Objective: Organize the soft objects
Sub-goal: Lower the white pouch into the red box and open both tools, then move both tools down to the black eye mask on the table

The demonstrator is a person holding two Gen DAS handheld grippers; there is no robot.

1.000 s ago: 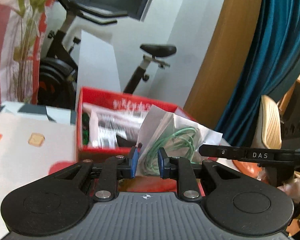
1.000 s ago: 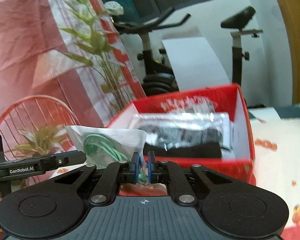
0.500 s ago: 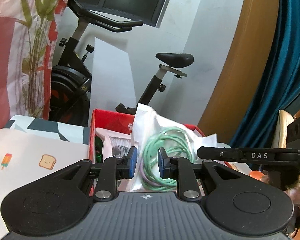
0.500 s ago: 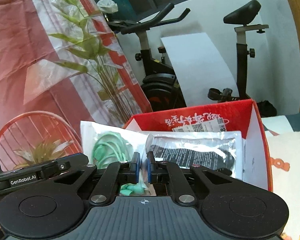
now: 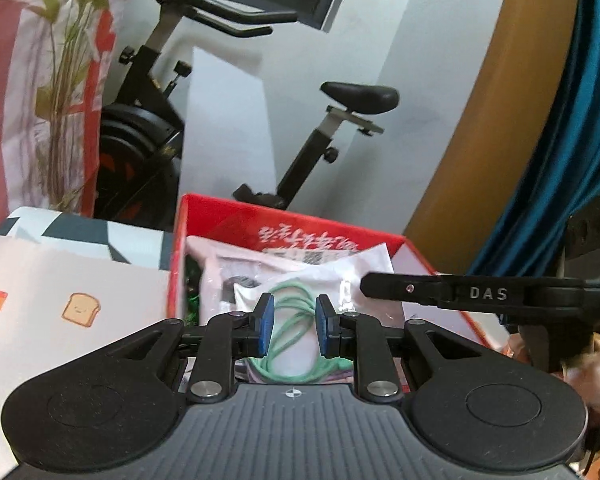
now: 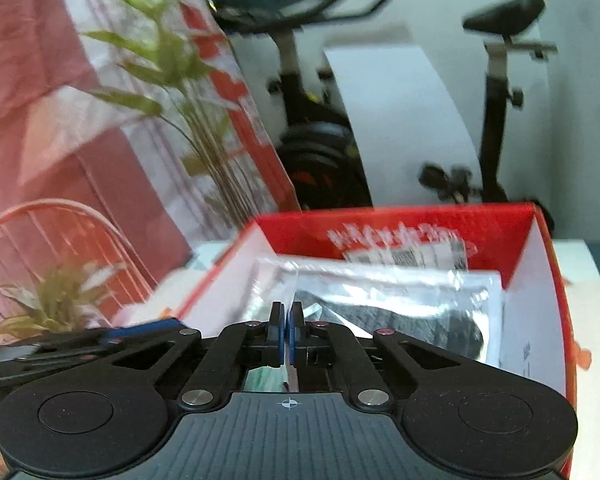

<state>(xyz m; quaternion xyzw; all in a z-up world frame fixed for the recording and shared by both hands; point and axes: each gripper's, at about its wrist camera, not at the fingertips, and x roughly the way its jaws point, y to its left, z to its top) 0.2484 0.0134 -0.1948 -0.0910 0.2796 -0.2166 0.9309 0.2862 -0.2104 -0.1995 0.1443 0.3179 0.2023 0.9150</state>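
One clear bag of coiled green cord [image 5: 296,322] lies in the near part of the red box [image 5: 224,211], on top of the other plastic-wrapped packets there. From the left wrist view, the left gripper [image 5: 293,323] hangs over this bag with its blue pads [image 5: 265,322] spread apart; the green loops show between them, and no pad presses on the bag. A packet with a dark item [image 6: 404,316] lies further in, toward the far wall of the box, where white lettering is printed on the red inside face.

From the right wrist view, the right gripper [image 6: 285,338] sits at the near edge of the same box, its pads nearly together with only a thin slit between them. A sliver of clear plastic shows below the slit, but whether the pads actually pinch it cannot be told; the picture is blurred. The right gripper also appears in the left wrist view as a black bar marked DAS [image 5: 472,294], reaching in from the right over the box's right wall.

Left of the box is a white cloth with a toast and ice-lolly print [image 5: 80,308]. Beyond the box stands an exercise bike [image 5: 340,120].
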